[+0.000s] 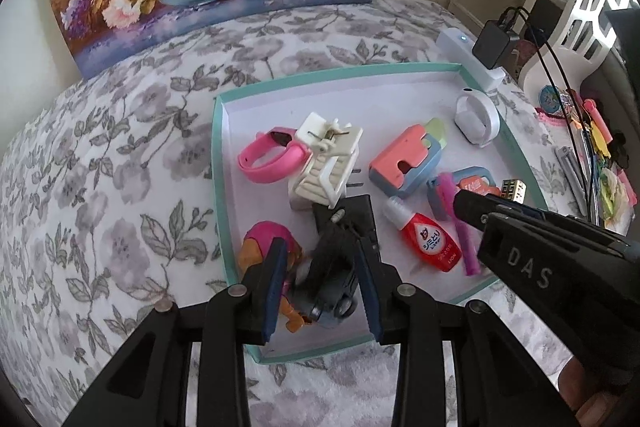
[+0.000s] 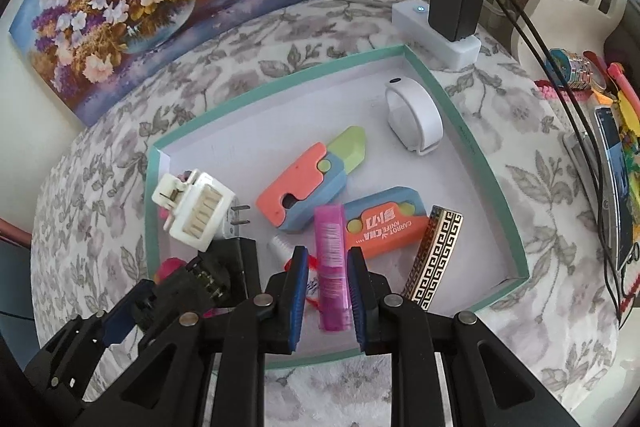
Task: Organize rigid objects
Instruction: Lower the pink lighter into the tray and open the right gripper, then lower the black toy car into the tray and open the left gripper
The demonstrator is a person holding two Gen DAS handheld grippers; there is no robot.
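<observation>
A teal-rimmed tray [image 1: 218, 163] [image 2: 496, 187] lies on a floral bedspread with several small items in it. My left gripper [image 1: 322, 259] has its jaws on either side of a black hair clip [image 1: 340, 251], seemingly shut on it, above a dark toy car [image 1: 332, 303]. A pink-hatted toy figure [image 1: 264, 243] sits just left. My right gripper [image 2: 325, 259] has its blue pads [image 2: 298, 287] around a pink tube [image 2: 332, 267], small gaps on both sides. It also shows at right in the left wrist view [image 1: 464, 203].
In the tray: pink wristband [image 1: 268, 159], white hair clip [image 1: 326, 155], two orange-blue toy knives [image 2: 304, 183] [image 2: 384, 223], red glue bottle [image 1: 430, 241], white band [image 2: 416, 115], gold-patterned box [image 2: 434, 255]. A white power strip with black charger [image 2: 454, 11] and clutter [image 2: 616, 131] lie to the right.
</observation>
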